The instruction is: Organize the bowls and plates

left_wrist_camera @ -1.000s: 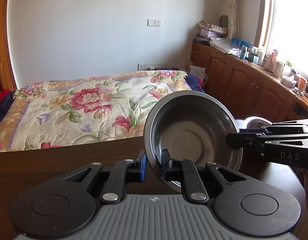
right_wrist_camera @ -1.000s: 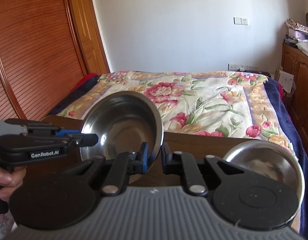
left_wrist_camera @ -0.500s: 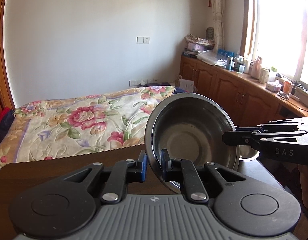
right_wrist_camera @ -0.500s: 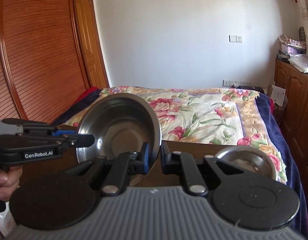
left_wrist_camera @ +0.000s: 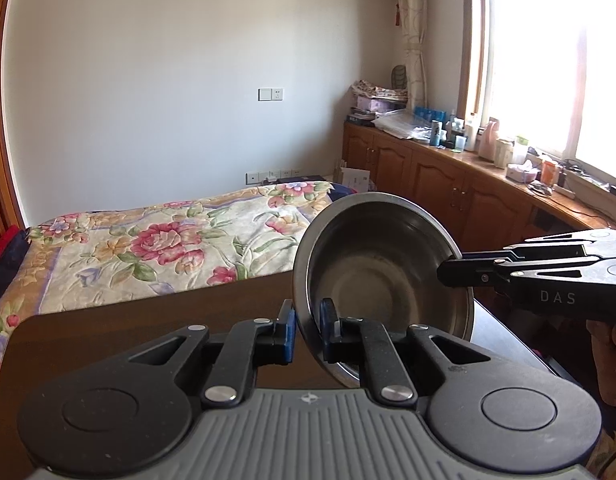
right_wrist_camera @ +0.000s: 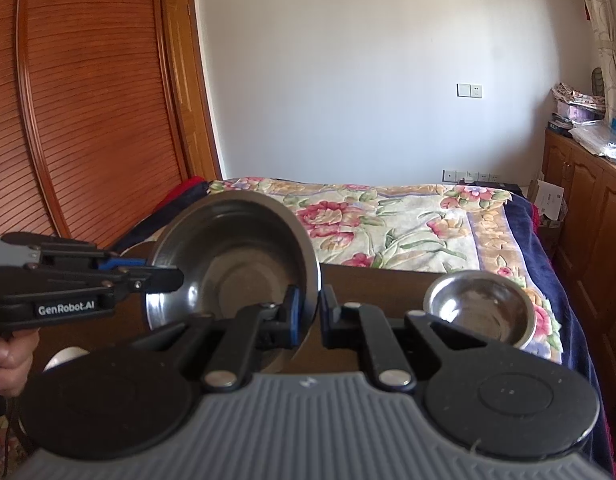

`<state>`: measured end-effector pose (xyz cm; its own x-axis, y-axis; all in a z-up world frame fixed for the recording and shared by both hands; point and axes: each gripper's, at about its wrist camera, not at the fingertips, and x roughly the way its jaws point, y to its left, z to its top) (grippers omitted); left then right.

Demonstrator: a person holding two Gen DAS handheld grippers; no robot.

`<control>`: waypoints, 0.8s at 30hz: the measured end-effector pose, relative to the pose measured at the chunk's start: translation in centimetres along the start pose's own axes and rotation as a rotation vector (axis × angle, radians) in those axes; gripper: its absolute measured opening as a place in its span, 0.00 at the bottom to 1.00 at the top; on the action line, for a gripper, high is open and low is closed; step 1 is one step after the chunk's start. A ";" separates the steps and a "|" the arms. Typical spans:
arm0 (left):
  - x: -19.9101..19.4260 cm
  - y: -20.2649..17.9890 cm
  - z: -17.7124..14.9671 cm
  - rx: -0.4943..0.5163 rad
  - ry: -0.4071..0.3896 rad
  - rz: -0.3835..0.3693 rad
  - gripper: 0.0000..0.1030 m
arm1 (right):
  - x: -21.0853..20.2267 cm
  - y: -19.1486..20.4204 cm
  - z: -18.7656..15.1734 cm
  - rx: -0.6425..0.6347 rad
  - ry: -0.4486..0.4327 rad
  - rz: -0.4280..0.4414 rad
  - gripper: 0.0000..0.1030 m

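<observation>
Lifted since before, both tongs, left [left_wrist_camera: 308,326] and right [right_wrist_camera: 310,314], stay clamped on the bowl [left_wrist_camera: 382,276]'s rim; I keep it level toward the small bowl [right_wrist_camera: 480,308] at 3 o'clock.

The large round stainless-steel bowl [left_wrist_camera: 382,276] [right_wrist_camera: 231,264] is hanging tilted on edge above the dark wooden table [right_wrist_camera: 372,280], its hollow facing the cameras, rim pinched on opposite sides. The smaller shiny steel bowl [right_wrist_camera: 480,308] is sitting upright near the table's far right corner.
</observation>
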<state>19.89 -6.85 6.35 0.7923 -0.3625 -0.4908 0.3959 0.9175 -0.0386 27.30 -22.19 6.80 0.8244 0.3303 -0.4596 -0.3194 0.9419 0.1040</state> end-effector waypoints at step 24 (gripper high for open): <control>-4.2 -2.2 -8.9 0.003 0.080 -0.094 0.12 | -3.5 2.4 -7.7 0.005 0.051 -0.009 0.11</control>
<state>11.59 -5.94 0.76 0.7123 -0.4325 -0.5528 0.4679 0.8797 -0.0853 20.09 -21.59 1.87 0.8023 0.3181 -0.5050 -0.3094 0.9452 0.1039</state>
